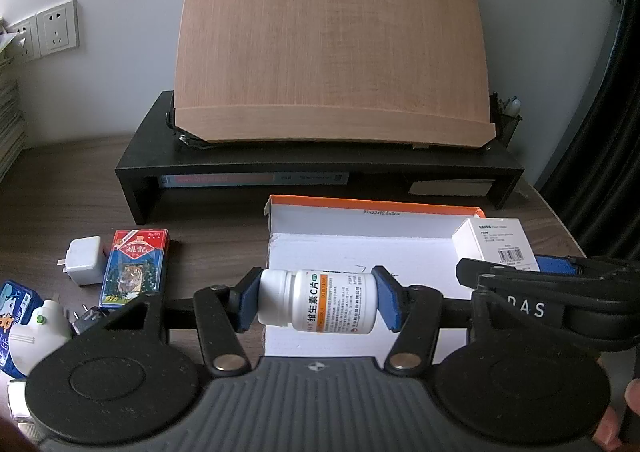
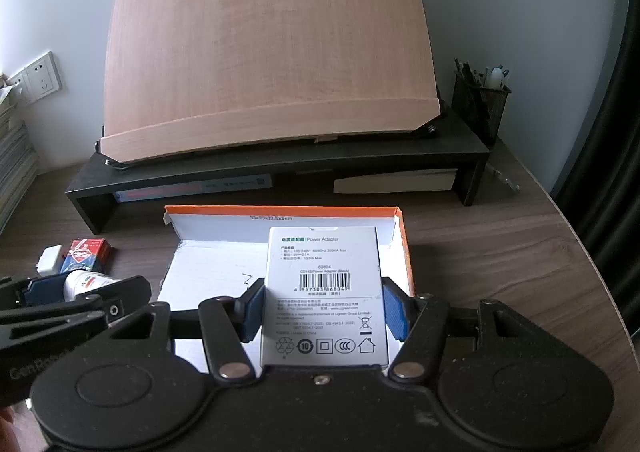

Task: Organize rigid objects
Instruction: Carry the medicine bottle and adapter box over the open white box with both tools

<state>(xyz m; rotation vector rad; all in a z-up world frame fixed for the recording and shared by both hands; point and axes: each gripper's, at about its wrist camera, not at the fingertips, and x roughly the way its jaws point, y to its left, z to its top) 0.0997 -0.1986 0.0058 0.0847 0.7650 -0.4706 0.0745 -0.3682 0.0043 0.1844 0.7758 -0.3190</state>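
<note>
Above the one open cardboard box (image 1: 400, 208), white inside with an orange rim, two grippers each grasp one item. One left gripper (image 1: 318, 302) is clenched on one white vitamin bottle (image 1: 316, 302), lying sideways with cap and base against the blue pads, over the box's left half. One right gripper (image 2: 324, 310) clamps one white power adapter carton (image 2: 324, 292) by its sides, over the box's right half. Left of the box, on the desk, lie one red-and-blue card pack (image 1: 134, 268), one white charger cube (image 1: 83, 260) and one blue packet (image 1: 14, 306). Behind the box stands one black riser (image 1: 320, 168) bearing one wooden board (image 1: 332, 40).
</note>
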